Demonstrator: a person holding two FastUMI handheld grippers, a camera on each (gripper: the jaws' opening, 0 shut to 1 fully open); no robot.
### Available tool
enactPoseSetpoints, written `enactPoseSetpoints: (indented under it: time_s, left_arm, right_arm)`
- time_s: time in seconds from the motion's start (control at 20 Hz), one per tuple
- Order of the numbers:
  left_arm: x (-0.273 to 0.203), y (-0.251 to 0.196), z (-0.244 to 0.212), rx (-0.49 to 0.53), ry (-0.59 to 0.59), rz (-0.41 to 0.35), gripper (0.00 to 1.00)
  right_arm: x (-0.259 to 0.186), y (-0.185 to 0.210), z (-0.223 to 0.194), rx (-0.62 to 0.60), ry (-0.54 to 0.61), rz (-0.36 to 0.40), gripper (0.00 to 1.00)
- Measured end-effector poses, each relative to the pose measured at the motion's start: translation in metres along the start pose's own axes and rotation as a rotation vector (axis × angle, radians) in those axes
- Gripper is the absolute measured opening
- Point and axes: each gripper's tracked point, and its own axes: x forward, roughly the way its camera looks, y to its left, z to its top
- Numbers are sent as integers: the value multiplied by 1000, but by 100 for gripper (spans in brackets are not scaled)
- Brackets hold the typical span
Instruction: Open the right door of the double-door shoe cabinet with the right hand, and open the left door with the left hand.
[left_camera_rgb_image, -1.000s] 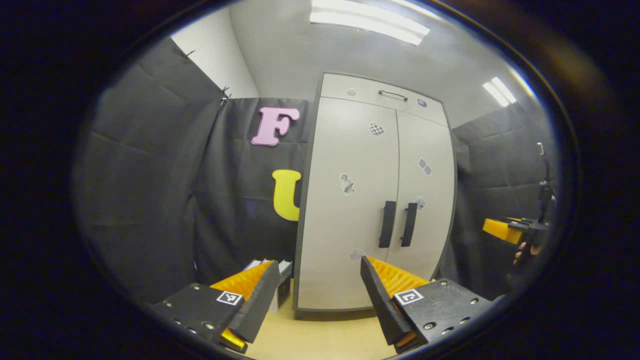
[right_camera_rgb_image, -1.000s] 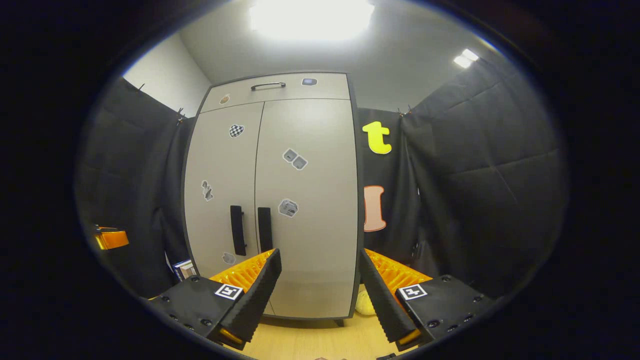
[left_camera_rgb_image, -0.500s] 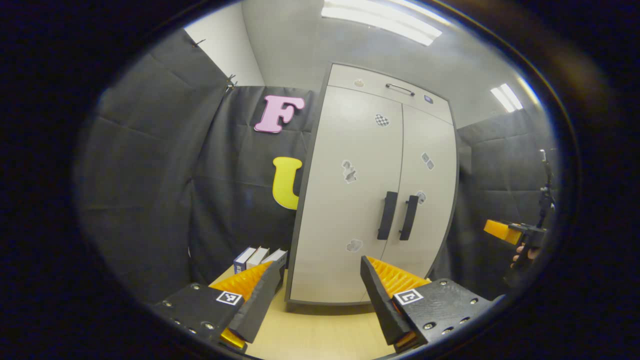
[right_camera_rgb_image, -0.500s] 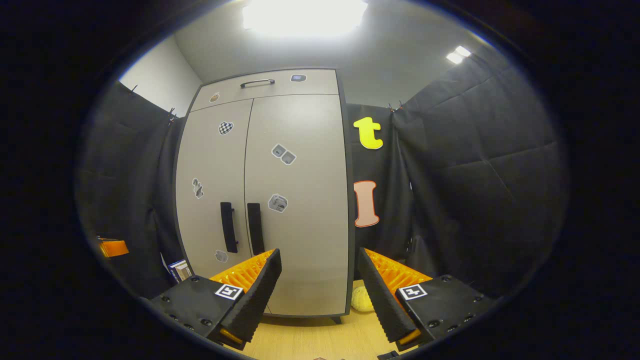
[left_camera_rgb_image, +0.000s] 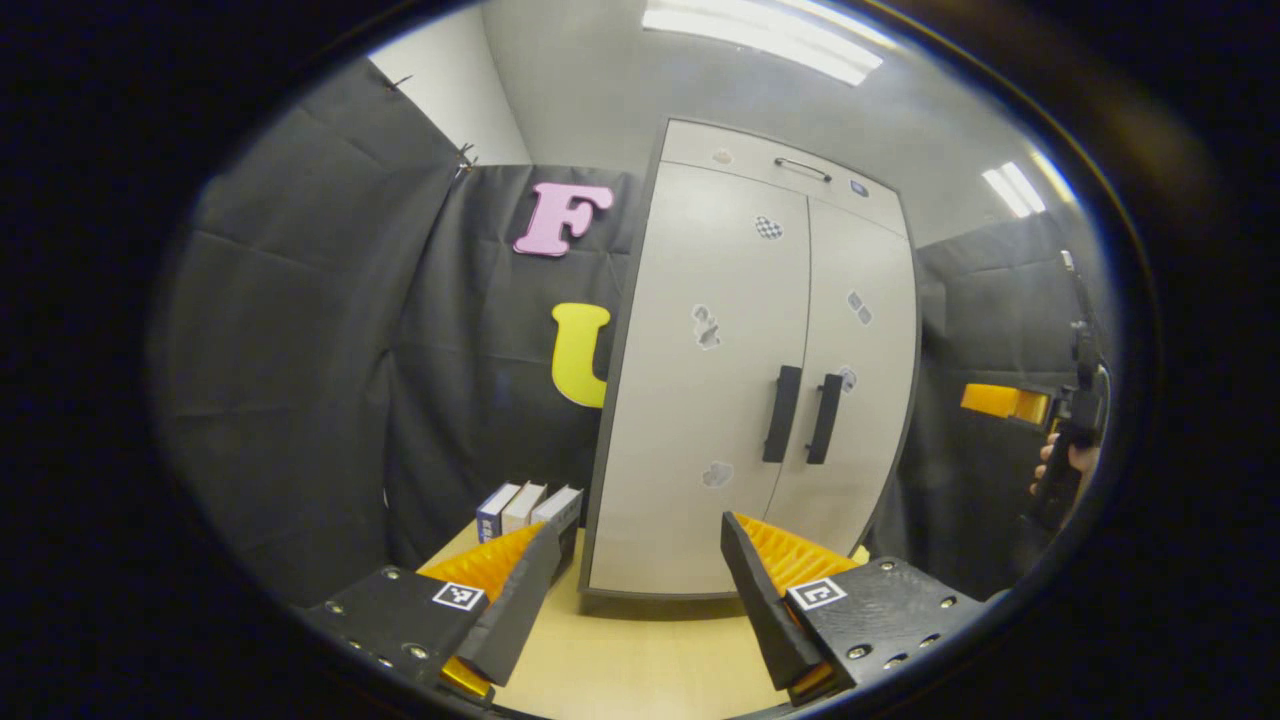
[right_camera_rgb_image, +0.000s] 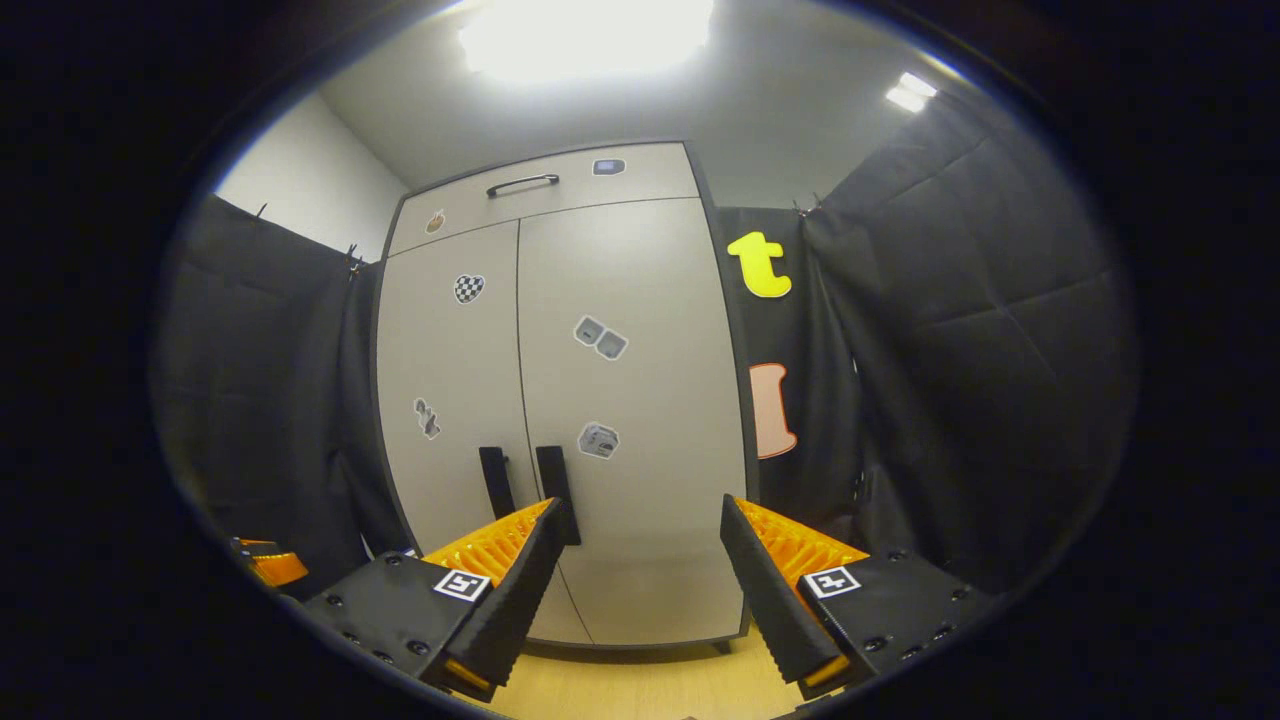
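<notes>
The pale shoe cabinet (left_camera_rgb_image: 700, 400) stands ahead with both doors closed. In the left gripper view its two dark vertical handles sit side by side: the left door's handle (left_camera_rgb_image: 782, 413) and the right door's handle (left_camera_rgb_image: 824, 418). My left gripper (left_camera_rgb_image: 638, 525) is open and empty, well short of the cabinet. The right gripper (left_camera_rgb_image: 1000, 400) shows at the far right, held by a hand (left_camera_rgb_image: 1065, 460). In the right gripper view my right gripper (right_camera_rgb_image: 640, 505) is open and empty before the right door (right_camera_rgb_image: 640, 380). The right handle (right_camera_rgb_image: 555, 480) lies just above its left finger (right_camera_rgb_image: 500, 560).
A top drawer with a slim handle (right_camera_rgb_image: 522, 183) caps the cabinet. A few upright boxes (left_camera_rgb_image: 525, 505) stand on the wooden floor (left_camera_rgb_image: 640, 660) left of the cabinet. Black cloth walls close in on both sides. The left gripper (right_camera_rgb_image: 265, 565) shows low left in the right gripper view.
The right gripper has come closer to the cabinet, with the handles now low by its left finger, and rose in the left gripper view. The left gripper shifted slightly, uncovering more floor.
</notes>
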Motion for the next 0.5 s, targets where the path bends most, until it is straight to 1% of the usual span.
enactPoseSetpoints:
  time_s: [0.05, 0.1, 0.15, 0.2, 0.3, 0.35, 0.45, 0.5]
  left_arm:
    - [-1, -1, -2, -5, 4, -4, 94]
    - [-1, 0, -3, -6, 6, -4, 96]
    - [-2, 1, -5, -5, 9, -3, 96]
    - [-3, 2, -6, -5, 11, -2, 96]
    - [-5, 4, -7, -9, 14, -1, 94]
    - [-6, 6, -9, -11, 14, 2, 96]
    - [-9, 12, -11, -16, 17, 15, 96]
    - [-11, 16, -12, -22, 21, 23, 94]
  right_arm:
    - [5, 5, 6, -5, -3, 9, 98]
    - [12, 8, 11, -14, -5, 11, 93]
    - [17, 12, 13, -19, 1, 15, 93]
    - [24, 18, 12, -22, 10, 26, 98]
    - [39, 26, 15, -25, 28, 47, 98]
    - [47, 30, 16, -28, 33, 56, 98]
    - [62, 38, 18, -29, 32, 69, 98]
    - [68, 43, 19, -29, 32, 74, 98]
